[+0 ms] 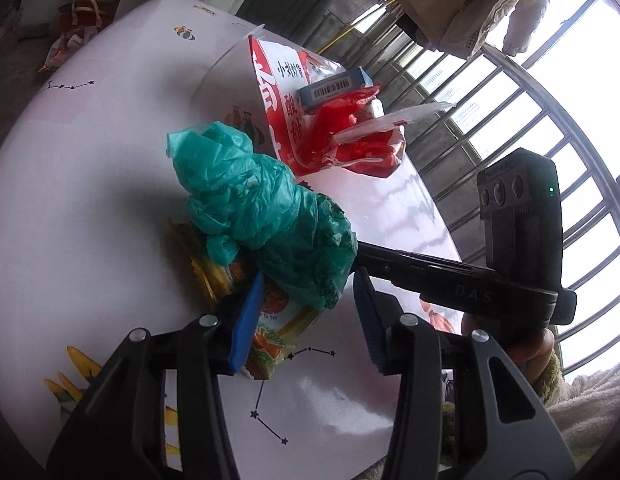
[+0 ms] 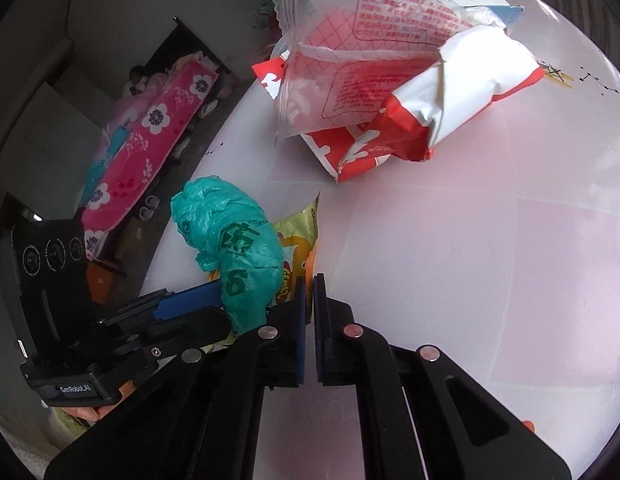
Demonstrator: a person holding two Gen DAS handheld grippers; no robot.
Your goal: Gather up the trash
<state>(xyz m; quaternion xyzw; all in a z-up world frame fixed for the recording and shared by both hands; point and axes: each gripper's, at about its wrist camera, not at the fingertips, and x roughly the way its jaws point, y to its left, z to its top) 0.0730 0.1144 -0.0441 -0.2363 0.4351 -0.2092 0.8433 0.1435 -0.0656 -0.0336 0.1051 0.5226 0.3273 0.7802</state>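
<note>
Here, on the counter [image 2: 450, 260] the green bag [image 1: 265, 216] lies atop a yellow wrapper [image 2: 299, 240], so the half-closed left gripper [image 1: 305, 312] should squeeze its bulk fully, while the clenched right gripper [image 2: 309, 280] pins the wrapper's edge.

Your left wrist camera looks steeply down, close over the table [image 1: 89, 200]. Your right wrist camera faces it from the opposite side. Both share the green bag [image 1: 265, 216] [image 2: 233, 248] and each other's gripper.
</note>
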